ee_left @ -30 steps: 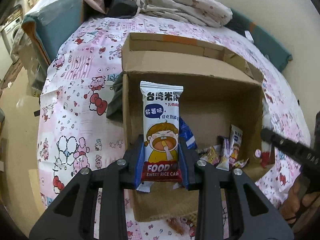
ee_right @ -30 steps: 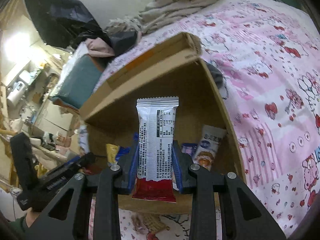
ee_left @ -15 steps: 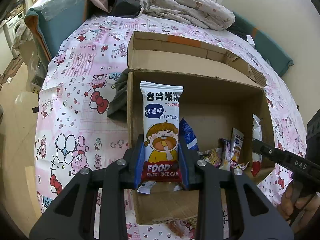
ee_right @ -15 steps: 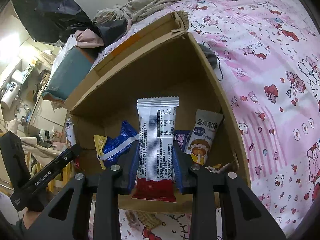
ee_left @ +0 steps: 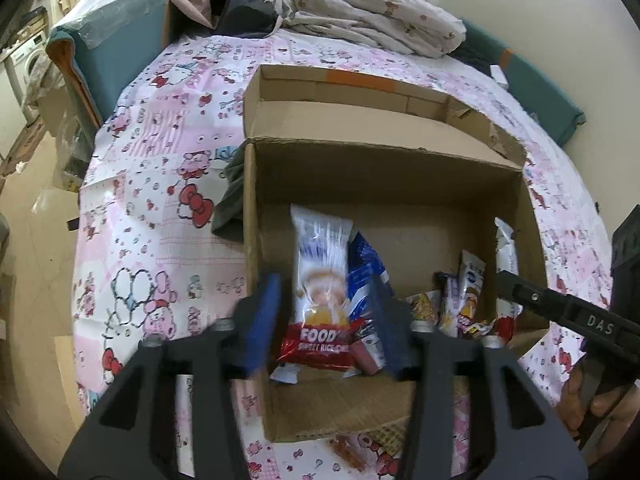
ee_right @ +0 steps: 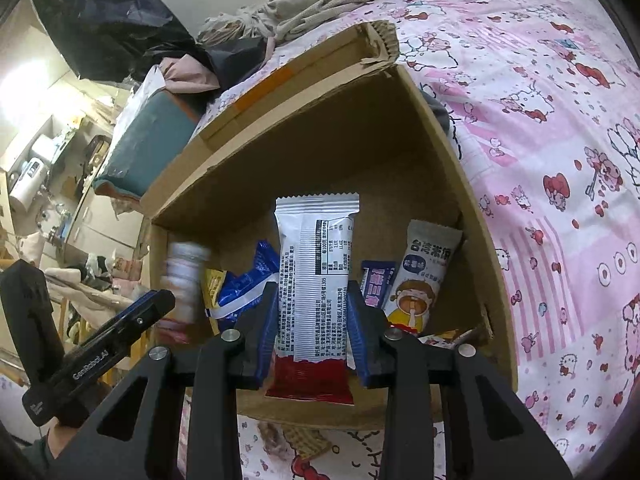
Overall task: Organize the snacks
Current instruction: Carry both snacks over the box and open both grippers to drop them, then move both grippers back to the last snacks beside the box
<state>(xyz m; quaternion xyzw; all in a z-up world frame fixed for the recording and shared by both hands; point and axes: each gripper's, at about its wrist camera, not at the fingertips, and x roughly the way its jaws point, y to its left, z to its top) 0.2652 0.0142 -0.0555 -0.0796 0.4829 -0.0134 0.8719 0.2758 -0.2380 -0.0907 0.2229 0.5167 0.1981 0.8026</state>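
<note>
The white-and-red rice-cake packet (ee_left: 320, 292) drops blurred into the open brown cardboard box (ee_left: 384, 184) because my left gripper (ee_left: 326, 320) has just spread apart, while my right gripper (ee_right: 312, 328) clamps a silver-backed packet (ee_right: 316, 280) above it.

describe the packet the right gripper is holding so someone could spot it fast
Find the open cardboard box on the pink cartoon bedsheet. Above its near edge, the right gripper holds a packet upright. It alone shows its silver back with small black print and a red bottom; the others lie loose in the box.
</note>
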